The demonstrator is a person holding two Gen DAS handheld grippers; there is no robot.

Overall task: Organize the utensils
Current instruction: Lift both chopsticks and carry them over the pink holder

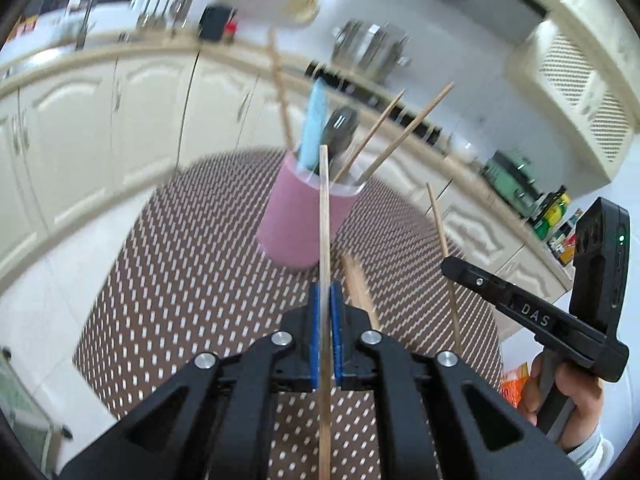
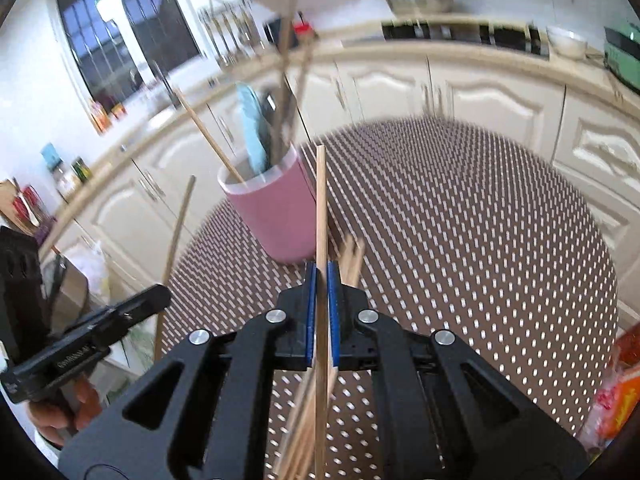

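Observation:
A pink cup (image 1: 308,216) stands on the round table's dotted brown cloth (image 1: 180,280). It holds a blue-handled utensil (image 1: 314,128), a black spoon (image 1: 340,128) and several chopsticks. My left gripper (image 1: 325,292) is shut on one wooden chopstick (image 1: 324,208), lifted short of the cup. In the right wrist view my right gripper (image 2: 321,270) is shut on another chopstick (image 2: 321,200), close to the same cup (image 2: 276,212). More loose chopsticks (image 2: 352,256) lie on the cloth under it. Each gripper also shows at the edge of the other's view, the right gripper (image 1: 452,266) and the left gripper (image 2: 160,294).
Cream kitchen cabinets (image 1: 100,120) and a counter with pots (image 1: 372,48) curve behind the table. An orange bag (image 2: 624,384) lies at the table's right edge. A person's hand (image 1: 568,392) grips the right tool's handle.

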